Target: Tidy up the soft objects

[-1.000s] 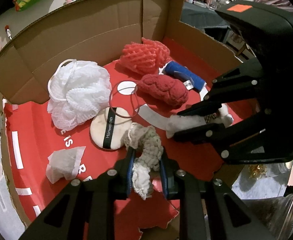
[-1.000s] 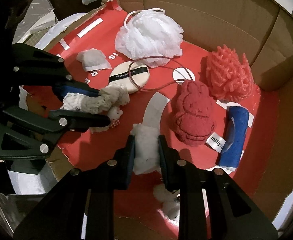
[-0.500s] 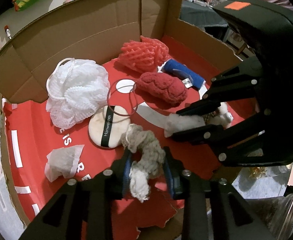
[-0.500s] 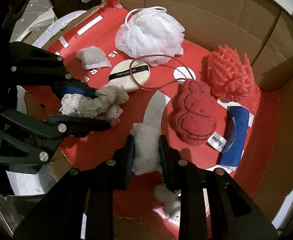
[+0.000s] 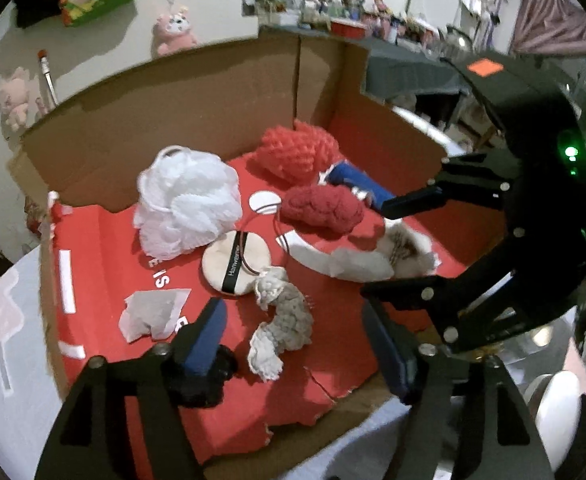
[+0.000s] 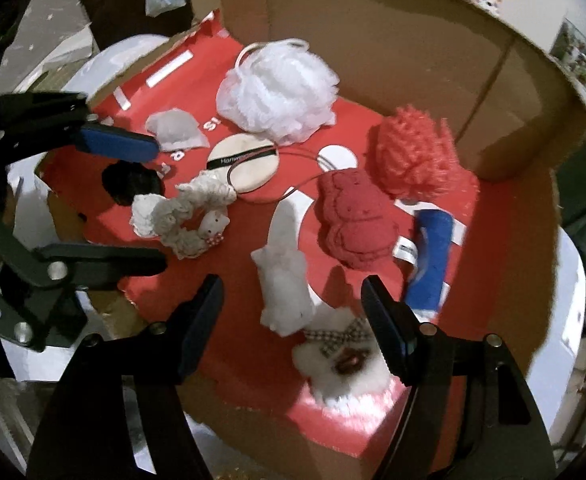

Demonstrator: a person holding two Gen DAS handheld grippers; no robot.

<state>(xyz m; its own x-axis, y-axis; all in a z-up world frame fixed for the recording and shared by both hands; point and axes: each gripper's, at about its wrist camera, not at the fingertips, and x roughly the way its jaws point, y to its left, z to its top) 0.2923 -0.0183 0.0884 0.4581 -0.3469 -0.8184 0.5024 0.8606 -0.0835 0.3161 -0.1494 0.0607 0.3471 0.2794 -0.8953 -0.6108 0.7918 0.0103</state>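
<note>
From the left wrist, the left gripper (image 5: 297, 340) is opening, its jaws wide and clear of the grey knitted scrunchie (image 5: 283, 320) lying between them on the red cardboard box floor (image 5: 101, 248), with brown flaps, a pale wall and a cluttered shelf (image 5: 353, 20) behind. From the right wrist, the right gripper (image 6: 293, 312) is opening too, the white fluffy toy (image 6: 285, 280) lying loose between its jaws beside the red bunny sponge (image 6: 353, 220).

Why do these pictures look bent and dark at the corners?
Both views use a fisheye lens: the box wall bows in the left view, and black corners frame each. Right view: edges blur, and the white fluffy toy near the bottom glares.
</note>
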